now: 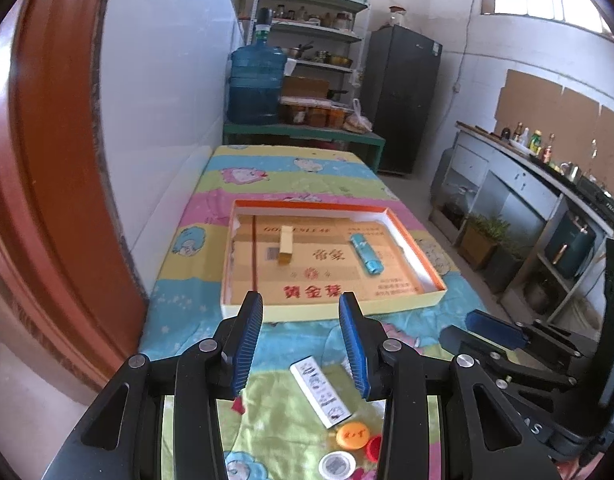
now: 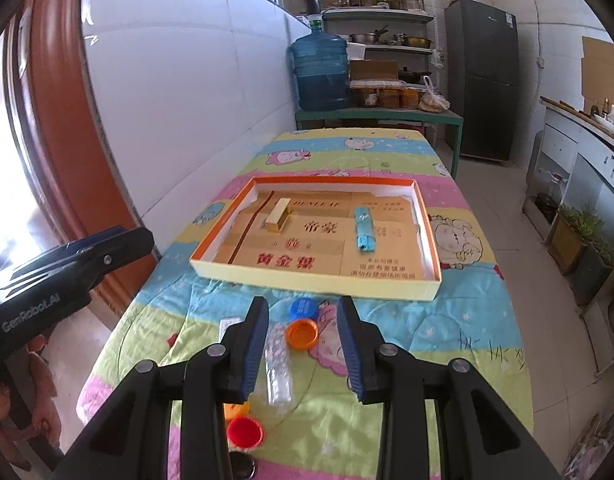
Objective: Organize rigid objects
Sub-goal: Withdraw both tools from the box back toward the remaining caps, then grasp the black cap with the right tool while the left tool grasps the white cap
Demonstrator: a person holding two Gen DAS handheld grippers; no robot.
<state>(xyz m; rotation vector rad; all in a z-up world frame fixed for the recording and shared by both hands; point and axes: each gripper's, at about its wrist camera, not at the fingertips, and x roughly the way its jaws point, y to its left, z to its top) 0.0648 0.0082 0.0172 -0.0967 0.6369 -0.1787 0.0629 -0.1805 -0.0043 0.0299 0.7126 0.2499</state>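
A shallow orange-rimmed box [image 1: 415, 238] [image 2: 429, 224] lies on the cartoon-print cloth. Inside it are a gold block [image 1: 286, 245] [image 2: 276, 219] and a blue lighter [image 1: 365, 254] [image 2: 363, 229]. My left gripper [image 1: 301, 320] is open and empty, just short of the box's near edge, above a white patterned stick [image 1: 319, 392]. An orange cap [image 1: 351, 435], a red cap [image 1: 373, 449] and a white round lid [image 1: 336, 465] lie near it. My right gripper [image 2: 303, 326] is open and empty over a clear plastic piece [image 2: 278, 364], an orange cap [image 2: 302, 334] and a blue cap [image 2: 304, 308].
A red cap [image 2: 245, 432] and a dark round lid [image 2: 241, 470] lie near the table's front edge. A white wall and an orange door frame [image 1: 47, 160] stand on the left. A water jug [image 1: 255, 84], shelves and a fridge [image 1: 401, 96] stand behind the table.
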